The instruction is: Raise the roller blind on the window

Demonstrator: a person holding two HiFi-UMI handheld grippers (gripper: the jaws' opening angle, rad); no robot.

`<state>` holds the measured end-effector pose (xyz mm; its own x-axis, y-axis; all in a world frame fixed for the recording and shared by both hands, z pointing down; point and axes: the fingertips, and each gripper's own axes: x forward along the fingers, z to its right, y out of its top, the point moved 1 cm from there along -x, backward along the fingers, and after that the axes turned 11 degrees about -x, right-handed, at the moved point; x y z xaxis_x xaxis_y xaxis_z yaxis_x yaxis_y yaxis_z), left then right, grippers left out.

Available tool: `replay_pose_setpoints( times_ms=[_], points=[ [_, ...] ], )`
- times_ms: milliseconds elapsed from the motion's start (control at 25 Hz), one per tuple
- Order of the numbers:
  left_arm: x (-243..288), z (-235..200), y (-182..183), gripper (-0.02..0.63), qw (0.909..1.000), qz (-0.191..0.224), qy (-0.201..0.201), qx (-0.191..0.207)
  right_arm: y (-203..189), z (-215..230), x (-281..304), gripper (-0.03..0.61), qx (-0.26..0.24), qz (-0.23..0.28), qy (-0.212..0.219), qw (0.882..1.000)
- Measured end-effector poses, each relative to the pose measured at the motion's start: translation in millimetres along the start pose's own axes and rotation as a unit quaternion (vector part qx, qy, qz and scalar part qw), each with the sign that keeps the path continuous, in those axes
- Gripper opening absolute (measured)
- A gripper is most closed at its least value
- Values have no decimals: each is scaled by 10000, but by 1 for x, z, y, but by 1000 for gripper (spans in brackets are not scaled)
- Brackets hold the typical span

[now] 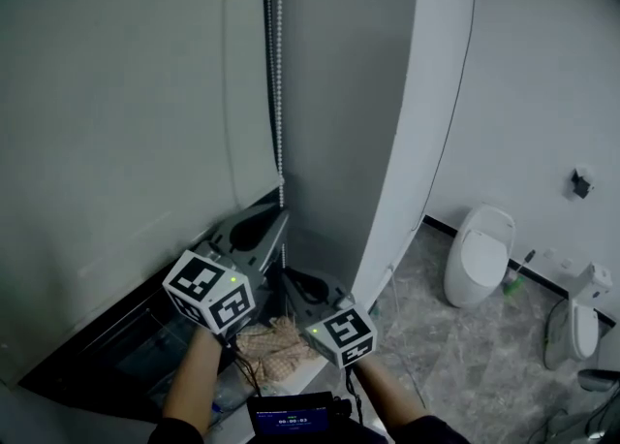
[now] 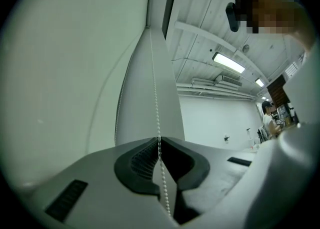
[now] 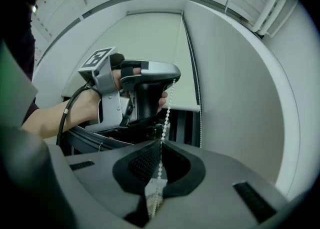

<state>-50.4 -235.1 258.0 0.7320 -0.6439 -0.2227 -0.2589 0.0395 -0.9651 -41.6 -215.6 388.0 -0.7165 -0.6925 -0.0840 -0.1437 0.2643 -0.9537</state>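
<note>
The pale roller blind [image 1: 116, 93] covers most of the window, with dark glass [image 1: 126, 345] showing below its bottom bar [image 3: 186, 106]. A white bead chain [image 1: 280, 93] hangs along the blind's right edge. My left gripper [image 1: 283, 211] is shut on the bead chain [image 2: 153, 73], which runs down between its closed tips [image 2: 159, 141]. Just below it, my right gripper [image 1: 285, 270] is shut on the same chain [image 3: 169, 100], pinched at the jaw tips [image 3: 161, 142]. The right gripper view shows the left gripper [image 3: 145, 80] above, with a hand around it.
A white curved wall panel [image 1: 417, 93] stands right of the chain. A toilet [image 1: 480, 253] and another white fixture [image 1: 576, 321] sit on the grey floor at the right. A checked cloth [image 1: 276, 340] lies on the sill below my hands. A small screen [image 1: 291, 418] is at the bottom edge.
</note>
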Motion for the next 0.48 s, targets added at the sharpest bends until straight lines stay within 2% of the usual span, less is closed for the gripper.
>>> replay_pose_setpoints(
  times_ms=[200, 320, 400, 480],
  points=[
    [-7, 0, -39, 12, 9995, -235, 37, -219, -33, -10, -11, 17, 178, -360, 34, 9992],
    [-12, 2, -58, 12, 9994, -227, 114, -225, -50, -18, -18, 17, 417, -513, 202, 9976],
    [-15, 1, -61, 12, 9994, -222, 206, -158, -45, -17, -20, 18, 717, -413, 349, 9960],
    [-15, -1, -66, 12, 9991, -321, 279, -83, -28, -3, -24, 18, 987, -174, 290, 9945]
  ],
)
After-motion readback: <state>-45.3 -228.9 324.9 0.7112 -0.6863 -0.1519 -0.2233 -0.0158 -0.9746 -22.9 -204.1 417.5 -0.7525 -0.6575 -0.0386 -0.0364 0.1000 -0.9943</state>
